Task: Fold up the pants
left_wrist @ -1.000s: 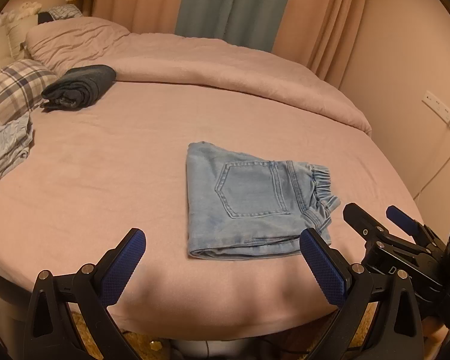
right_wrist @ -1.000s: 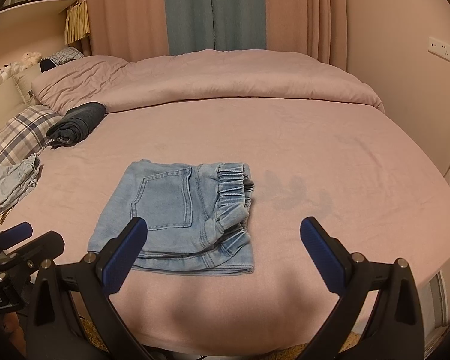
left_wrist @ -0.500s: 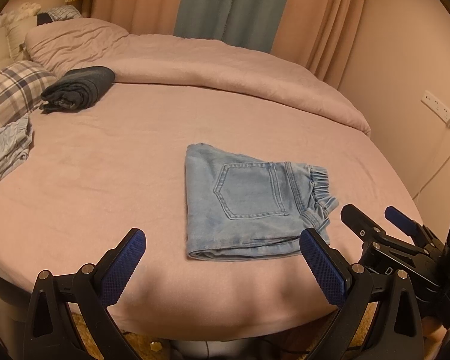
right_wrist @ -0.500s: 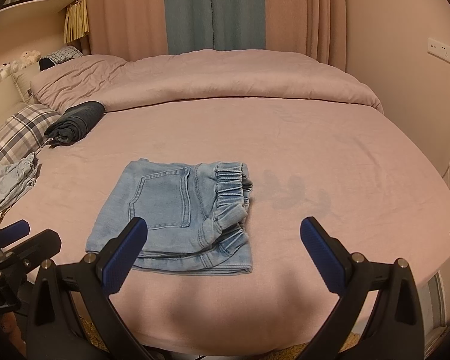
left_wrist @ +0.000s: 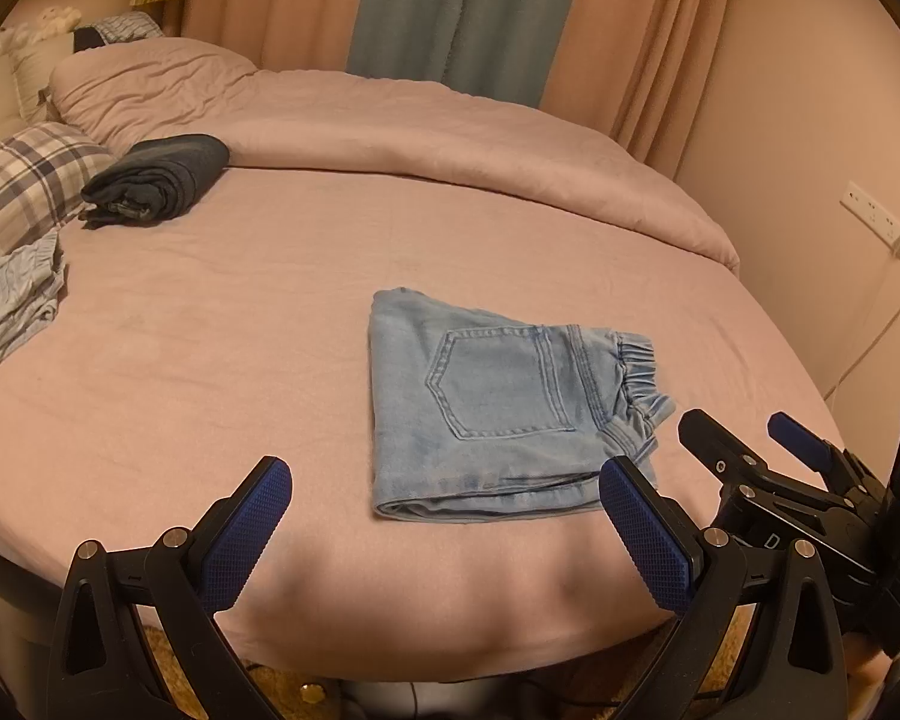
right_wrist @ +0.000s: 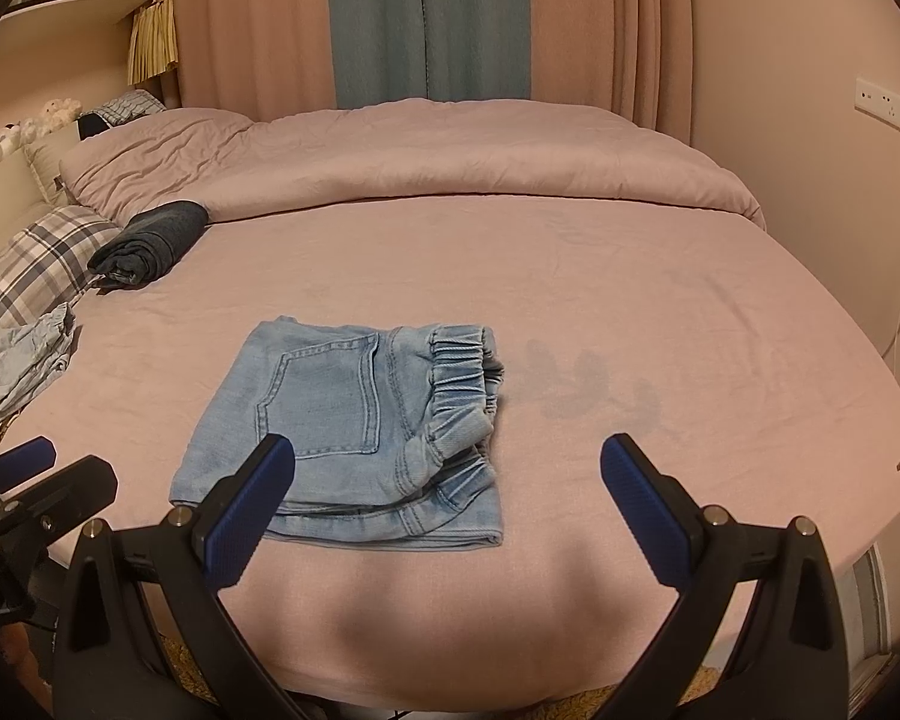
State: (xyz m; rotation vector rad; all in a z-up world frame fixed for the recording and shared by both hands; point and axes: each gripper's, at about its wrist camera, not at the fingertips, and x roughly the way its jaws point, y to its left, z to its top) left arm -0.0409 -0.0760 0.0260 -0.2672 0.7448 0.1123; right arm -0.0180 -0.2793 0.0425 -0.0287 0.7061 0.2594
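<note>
Since a second ago you have drawn both grippers back a little toward the near edge of the bed, and the folded light-blue denim pants (left_wrist: 498, 420) sit slightly farther from the fingers; the pants themselves have not shifted.

Your left gripper (left_wrist: 444, 531) is released, its blue-padded fingers (left_wrist: 243, 531) spread wide with nothing between them, hovering over the near edge of the pink bedsheet (left_wrist: 240, 312). Your right gripper (right_wrist: 447, 507) is likewise spread wide and empty. In the left wrist view the right gripper shows at the near right, just beside the pants' elastic waistband.

The pants lie flat on the sheet as a compact folded rectangle, back pocket facing up, gathered waistband to the right, touching neither tool. In the right wrist view the left finger overlaps their near left corner in the picture; whether it touches them I cannot tell.

Far left, a rolled dark navy garment (right_wrist: 150, 243) rests near a plaid pillow (right_wrist: 27, 267), and a crumpled pale-blue garment (right_wrist: 27, 366) lies at the left edge. A bunched pink duvet (right_wrist: 450, 150) runs along the far side.
</note>
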